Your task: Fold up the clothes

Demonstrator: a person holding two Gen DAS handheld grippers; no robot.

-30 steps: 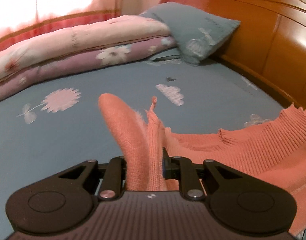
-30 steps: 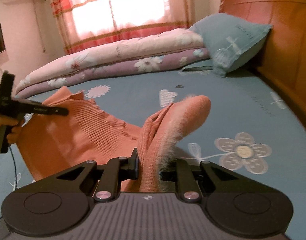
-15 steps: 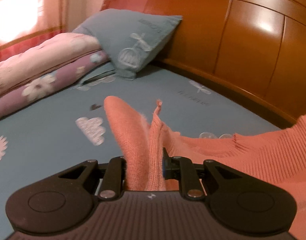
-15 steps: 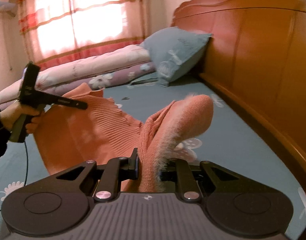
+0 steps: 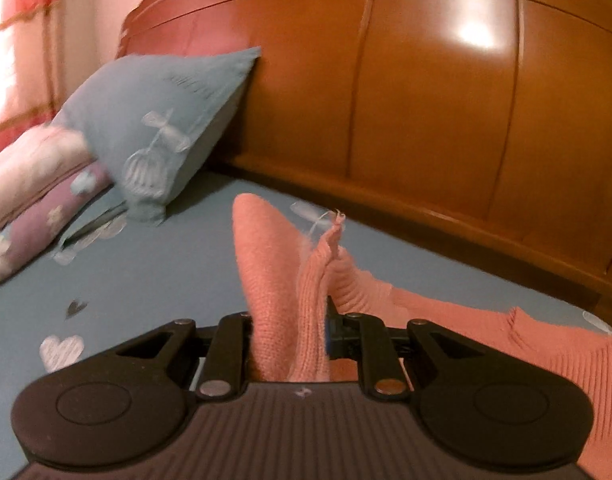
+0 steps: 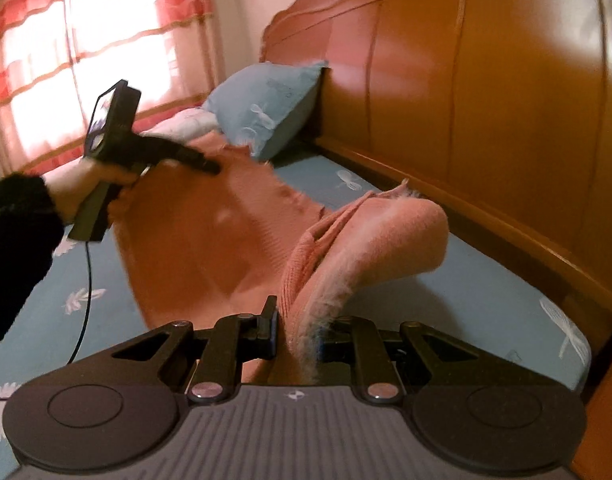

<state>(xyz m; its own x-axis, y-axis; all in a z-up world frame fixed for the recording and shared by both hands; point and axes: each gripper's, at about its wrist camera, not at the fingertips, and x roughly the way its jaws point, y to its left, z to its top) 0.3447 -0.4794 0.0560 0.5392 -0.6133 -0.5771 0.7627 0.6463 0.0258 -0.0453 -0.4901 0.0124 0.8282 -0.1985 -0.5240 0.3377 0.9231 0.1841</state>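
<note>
Evidently unfolded — left claw (image 5: pixel 290 344) and right claw (image 6: pixel 296 340) each pinch the salmon-pink ribbed knit sweater (image 6: pixel 210 248), hanging above the blue bed (image 6: pixel 486 300); folding remains.

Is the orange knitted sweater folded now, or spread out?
Spread out, not folded: the orange knitted sweater hangs stretched between the left gripper and right gripper above the bed.

Left gripper (image 5: pixel 290 340) clamped shut; right gripper (image 6: pixel 296 340) likewise — fingers nearly together.

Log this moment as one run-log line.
stage: sweater lifted, spread between grippers | left gripper: shut on sweater | right gripper: shut on sweater | under it: bed | fold: not yet done
</note>
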